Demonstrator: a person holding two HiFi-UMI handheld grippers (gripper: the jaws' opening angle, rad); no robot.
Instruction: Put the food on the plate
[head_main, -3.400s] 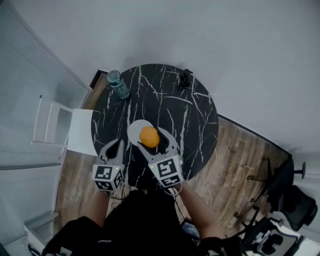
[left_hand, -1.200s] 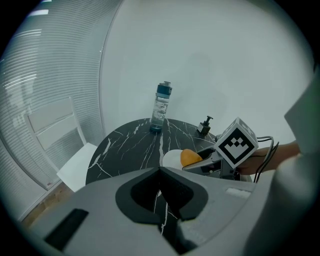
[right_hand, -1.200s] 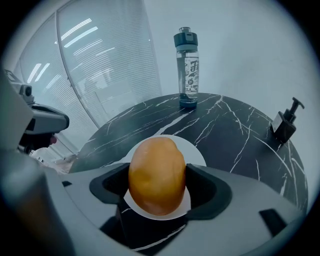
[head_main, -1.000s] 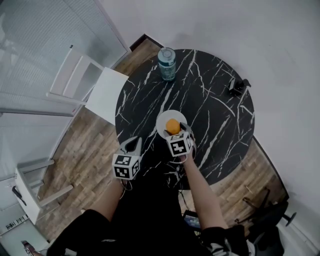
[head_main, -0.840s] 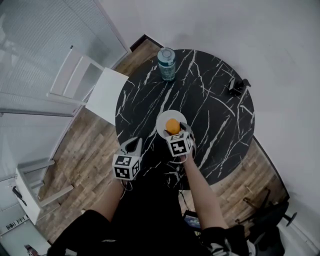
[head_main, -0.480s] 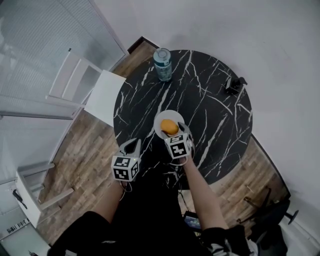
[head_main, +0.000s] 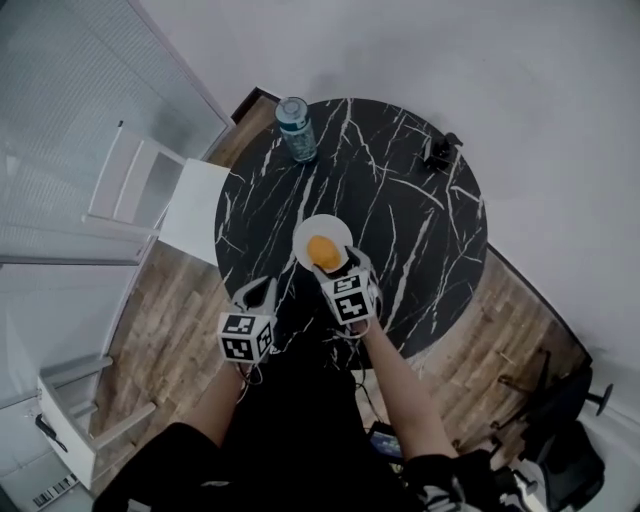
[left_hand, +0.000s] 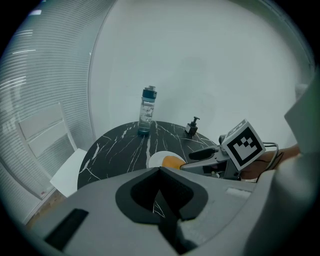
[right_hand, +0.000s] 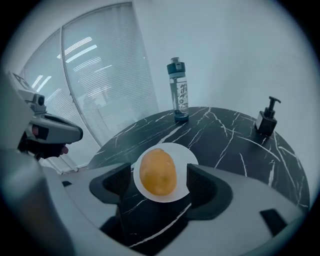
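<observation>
An orange-yellow, potato-like food (head_main: 322, 252) (right_hand: 157, 171) lies on a small white plate (head_main: 310, 230) (right_hand: 189, 154) near the front of the round black marble table (head_main: 400, 220). My right gripper (head_main: 342, 268) (right_hand: 160, 184) is open, one jaw on each side of the food with a gap to each pad. In the left gripper view the food (left_hand: 172, 162) shows just past the right gripper (left_hand: 202, 154). My left gripper (head_main: 262, 292) (left_hand: 160, 171) hangs at the table's near-left edge, shut with nothing in it.
A water bottle (head_main: 294, 115) (right_hand: 179, 91) stands at the table's far-left rim. A dark pump dispenser (head_main: 438, 152) (right_hand: 266, 119) is at the far right. A white chair (head_main: 150, 195) sits left of the table, and an office chair (head_main: 575, 450) is at the lower right.
The food that sat between the right jaws above the plate now rests on the plate, and the right gripper has drawn back a little. The left gripper stays shut by the table edge.
</observation>
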